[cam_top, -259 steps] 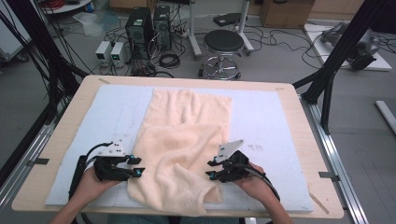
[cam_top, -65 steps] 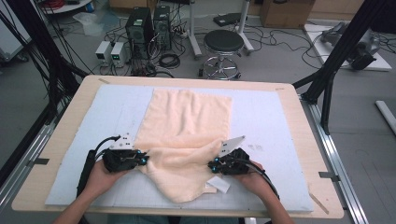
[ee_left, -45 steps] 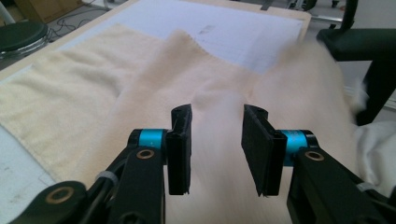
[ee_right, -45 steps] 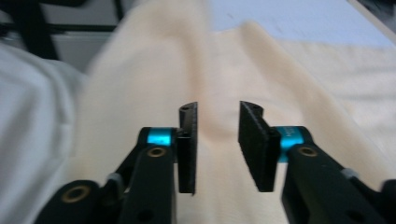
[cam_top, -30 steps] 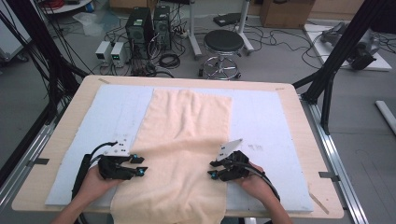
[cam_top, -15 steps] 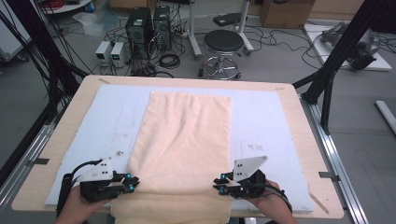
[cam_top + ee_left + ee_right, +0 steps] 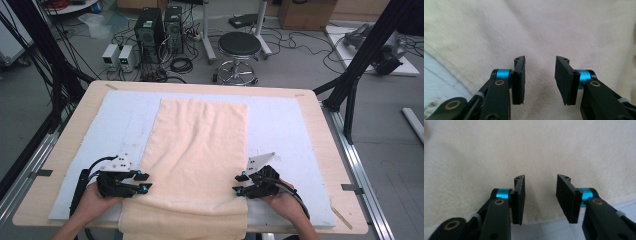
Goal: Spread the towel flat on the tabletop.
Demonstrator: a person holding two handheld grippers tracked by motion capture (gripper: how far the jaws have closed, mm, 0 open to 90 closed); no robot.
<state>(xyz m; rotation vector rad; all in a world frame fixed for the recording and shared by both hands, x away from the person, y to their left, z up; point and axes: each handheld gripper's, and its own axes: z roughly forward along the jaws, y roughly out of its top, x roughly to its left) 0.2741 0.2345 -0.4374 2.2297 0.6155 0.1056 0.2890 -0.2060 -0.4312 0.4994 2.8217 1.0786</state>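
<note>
The left tongs (image 7: 142,182) are released, 2 jaws apart over the left edge of the cream towel (image 7: 200,150), which lies flat along the bench (image 7: 300,100), its near end apparently overhanging. The right tongs (image 7: 239,183) gape likewise at the right edge. An uneven grab could skew or bunch it.

A towel (image 7: 197,160) lies spread lengthwise down the middle of a mat (image 7: 285,125) on a table (image 7: 320,130), its near end hanging over the table's front edge. A stool (image 7: 240,50) stands behind the table.
</note>
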